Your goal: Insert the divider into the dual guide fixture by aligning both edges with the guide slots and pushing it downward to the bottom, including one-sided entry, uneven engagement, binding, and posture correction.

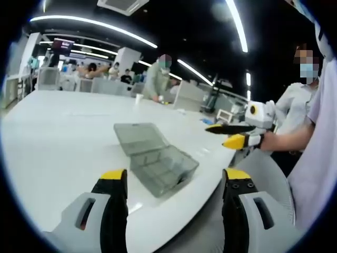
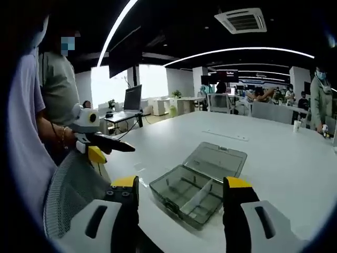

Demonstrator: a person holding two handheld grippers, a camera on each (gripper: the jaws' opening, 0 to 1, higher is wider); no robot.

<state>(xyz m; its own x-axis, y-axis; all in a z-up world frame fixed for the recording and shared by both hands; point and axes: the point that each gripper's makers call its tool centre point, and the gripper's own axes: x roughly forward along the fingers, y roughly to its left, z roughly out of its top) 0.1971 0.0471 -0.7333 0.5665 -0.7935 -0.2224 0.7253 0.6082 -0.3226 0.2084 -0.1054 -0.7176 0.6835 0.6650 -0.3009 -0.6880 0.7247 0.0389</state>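
Table [image 2: 274, 153] bare round open box [image 2: 202, 184]; chair [image 2: 73, 184] crowds near edge.

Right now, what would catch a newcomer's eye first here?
The clear plastic box lying open on the white table, lid flat behind it and a white divider standing in its tray. Next, the yellow-tipped jaws of each hand-held gripper, left and right, open and empty before the box.

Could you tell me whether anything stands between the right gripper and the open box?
Nothing visible does. The right gripper hangs open just short of the box, with only bare white table around it.
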